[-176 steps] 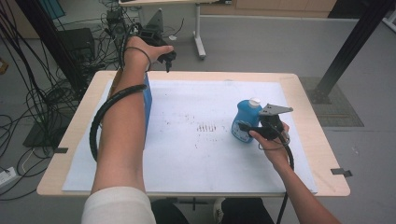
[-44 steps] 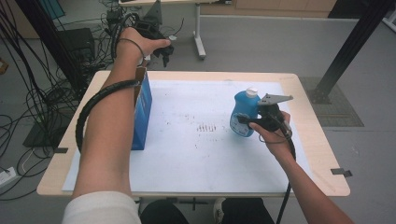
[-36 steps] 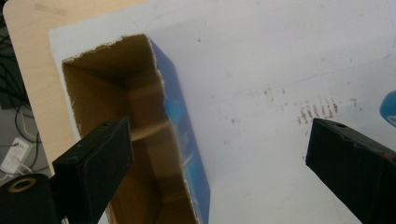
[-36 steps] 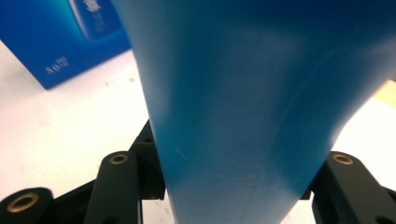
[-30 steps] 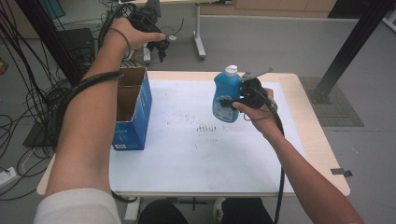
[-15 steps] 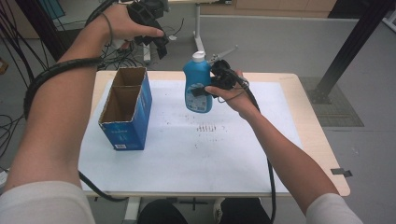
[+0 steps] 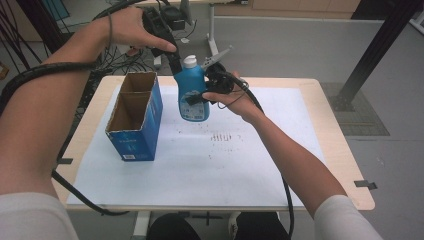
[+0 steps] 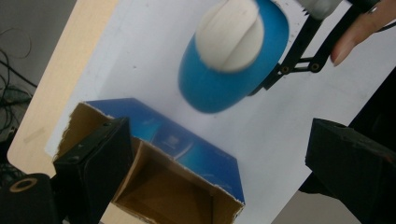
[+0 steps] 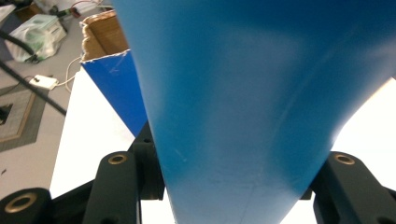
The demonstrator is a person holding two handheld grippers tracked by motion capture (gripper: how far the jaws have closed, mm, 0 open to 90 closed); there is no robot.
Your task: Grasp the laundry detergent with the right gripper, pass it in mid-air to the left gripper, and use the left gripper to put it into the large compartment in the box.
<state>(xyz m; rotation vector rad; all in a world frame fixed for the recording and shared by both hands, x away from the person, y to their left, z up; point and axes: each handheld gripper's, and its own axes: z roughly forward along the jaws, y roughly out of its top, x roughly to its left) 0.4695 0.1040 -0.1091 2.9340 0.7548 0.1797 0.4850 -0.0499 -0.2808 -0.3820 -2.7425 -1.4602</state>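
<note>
High view: we see the right hand-held gripper [image 7: 200, 97] clamped across the body of the blue bottle [image 7: 193, 92], held upright in the air over the worktop [image 7: 345, 165], just beside the open cardboard box [image 7: 134, 117]; the left hand-held gripper [image 7: 175, 62] hangs near the white cap [image 7: 190, 62].
Left gripper view: our jaws stand apart, nothing between them, above the box [image 8: 187, 186] and the bottle's cap [image 8: 229, 35].
Right gripper view: blue bottle wall [image 9: 261, 93] pressed between our jaws.
Handling: we judge it rigid, smooth plastic, slippery, maybe liquid-heavy; hold it at mid-body.
</note>
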